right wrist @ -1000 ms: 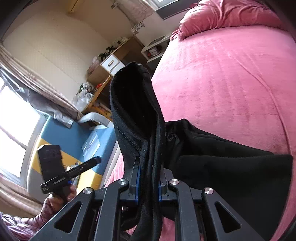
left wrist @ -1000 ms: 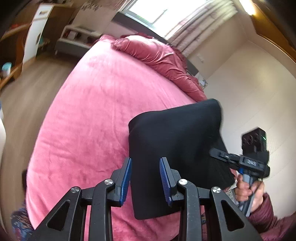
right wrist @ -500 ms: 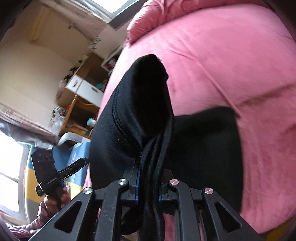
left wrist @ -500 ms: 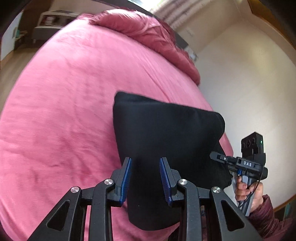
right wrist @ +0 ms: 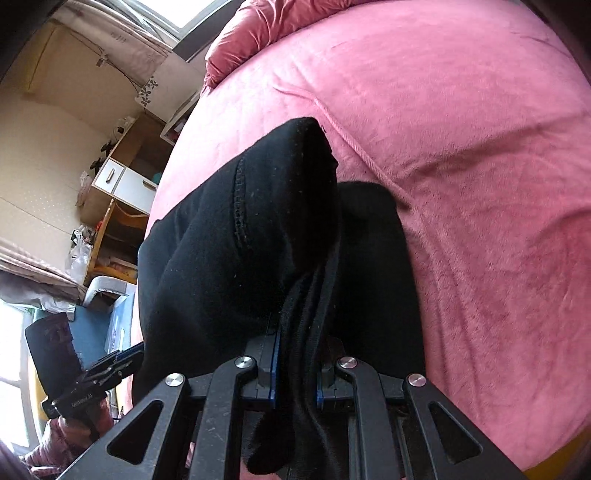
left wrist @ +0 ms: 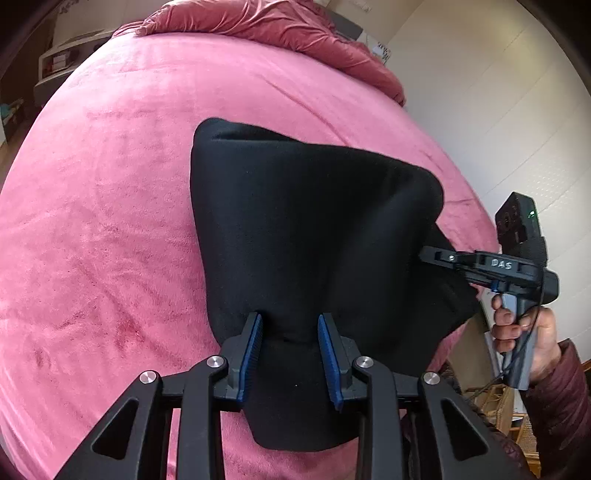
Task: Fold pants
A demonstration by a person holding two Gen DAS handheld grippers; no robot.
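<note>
The black pants [left wrist: 295,229] lie folded on the pink bed, with their near right edge lifted. My left gripper [left wrist: 290,354] is open, its blue pads on either side of the pants' near edge with a gap to the cloth. My right gripper [right wrist: 295,365] is shut on a bunched fold of the black pants [right wrist: 240,240] and holds it above the bed. In the left wrist view the right gripper [left wrist: 443,258] reaches into the pants' right edge. In the right wrist view the left gripper [right wrist: 122,363] shows at the lower left.
The pink bedspread [left wrist: 110,221] covers the bed, with a bunched pink quilt [left wrist: 277,22] at its far end. A white wall [left wrist: 498,110] stands to the right. A wooden cabinet with white drawers [right wrist: 118,181] and a blue seat [right wrist: 96,332] stand beside the bed.
Both grippers have moved forward and lower over the bed. The lifted fold held by the right gripper has come down toward the lying part, and the left gripper now straddles the near edge.
</note>
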